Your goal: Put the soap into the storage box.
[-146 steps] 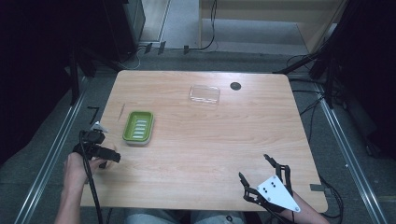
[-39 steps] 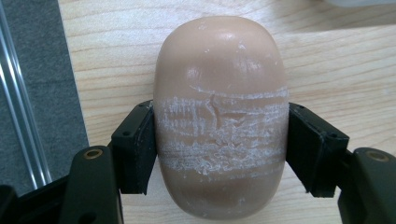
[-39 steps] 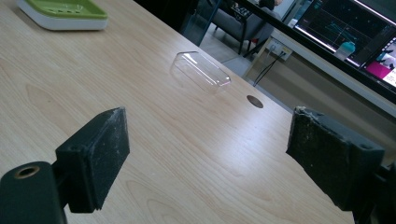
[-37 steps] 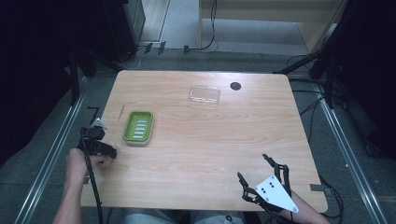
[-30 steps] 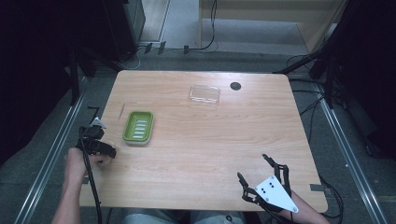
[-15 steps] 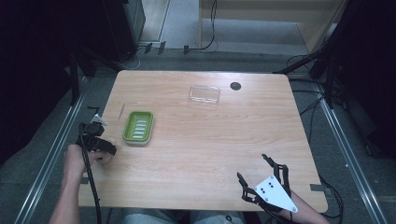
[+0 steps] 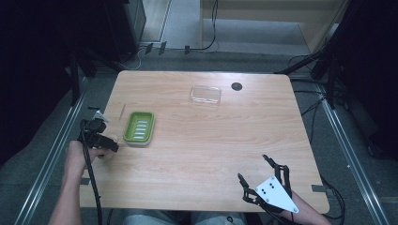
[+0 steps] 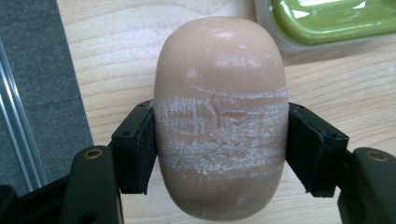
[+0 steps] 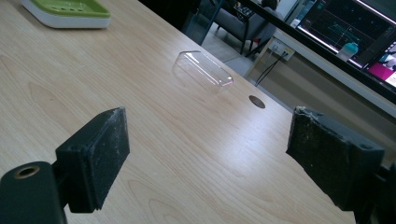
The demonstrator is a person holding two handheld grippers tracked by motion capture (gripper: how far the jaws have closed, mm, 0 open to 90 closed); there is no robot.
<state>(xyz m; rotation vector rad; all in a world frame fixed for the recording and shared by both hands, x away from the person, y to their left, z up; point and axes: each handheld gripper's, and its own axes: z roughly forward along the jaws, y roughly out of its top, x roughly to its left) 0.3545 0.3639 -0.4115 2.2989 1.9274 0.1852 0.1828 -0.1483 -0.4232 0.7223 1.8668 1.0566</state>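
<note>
Soap bar (image 8: 219,116) clamped in left jaws, seemingly over table's (image 7: 211,140) left edge; right jaws apart.

Overhead forward-down; two close tongs-mounted views

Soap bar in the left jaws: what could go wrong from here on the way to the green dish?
1. The soap bar is rounded and glossy, gripped only at its sides by the left gripper; it could squirt out.
2. It hangs near the table edge, so a drop might reach the floor.
3. The green dish is light and loose; a clumsy placement could shove it.
</note>
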